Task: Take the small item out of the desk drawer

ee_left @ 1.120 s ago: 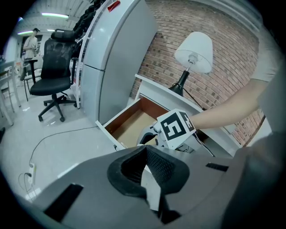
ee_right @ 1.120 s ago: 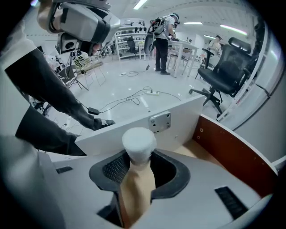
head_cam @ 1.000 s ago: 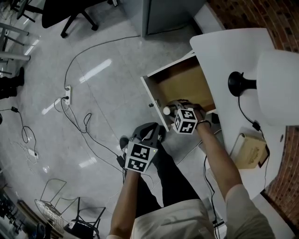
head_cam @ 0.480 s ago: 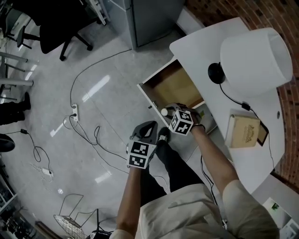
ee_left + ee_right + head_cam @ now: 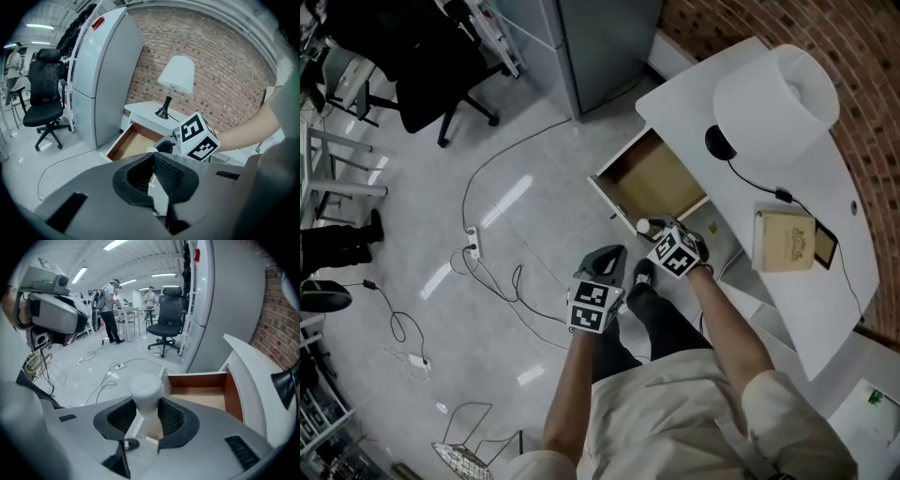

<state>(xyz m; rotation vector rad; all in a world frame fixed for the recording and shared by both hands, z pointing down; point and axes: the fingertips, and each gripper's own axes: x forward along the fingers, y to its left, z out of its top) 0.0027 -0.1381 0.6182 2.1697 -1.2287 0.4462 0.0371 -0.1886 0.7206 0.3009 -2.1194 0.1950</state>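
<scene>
The desk drawer (image 5: 652,180) stands pulled out, its brown bottom bare where I can see it; it also shows in the right gripper view (image 5: 206,391) and the left gripper view (image 5: 131,143). My right gripper (image 5: 651,229) hangs just in front of the drawer's front edge, shut on a small white capped item (image 5: 642,226). In its own view the item (image 5: 146,386) stands upright between the two dark pads of the right gripper (image 5: 146,406). My left gripper (image 5: 610,256) hovers lower left of it, over the floor. Its jaws meet at the tips, and nothing is in the left gripper (image 5: 152,157).
A white desk (image 5: 825,187) carries a lamp (image 5: 773,89) and a tan box (image 5: 785,240). A grey cabinet (image 5: 600,42) stands behind the drawer. Cables and a power strip (image 5: 472,249) lie on the floor, and a black office chair (image 5: 422,84) stands at the far left. The person's legs are below the grippers.
Both grippers have risen. The right one has come back from the drawer's front edge with the white item and has rolled. The head view has shifted.
</scene>
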